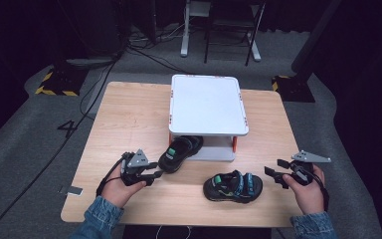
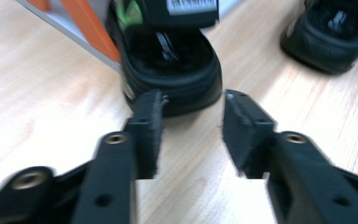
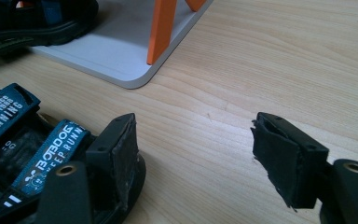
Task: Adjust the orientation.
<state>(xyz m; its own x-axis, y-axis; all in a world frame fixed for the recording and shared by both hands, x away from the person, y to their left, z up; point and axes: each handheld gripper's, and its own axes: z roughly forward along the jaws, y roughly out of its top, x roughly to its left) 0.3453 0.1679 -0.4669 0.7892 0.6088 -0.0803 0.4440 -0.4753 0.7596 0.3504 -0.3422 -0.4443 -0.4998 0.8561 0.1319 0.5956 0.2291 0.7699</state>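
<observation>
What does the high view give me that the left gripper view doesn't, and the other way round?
High view alone: the white two-tier shelf top, the whole table, the right gripper open beside the loose sandal, and both of the person's hands. Left gripper view alone: the left gripper close up, jaws apart with bare wood between them, just short of the heel of the sandal on the shelf's lower tier, not touching it. Shared: both sandals, the shelf's orange leg and the wooden tabletop.

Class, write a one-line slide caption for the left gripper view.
Open left gripper just short of a black sandal's heel on the wooden table.
</observation>
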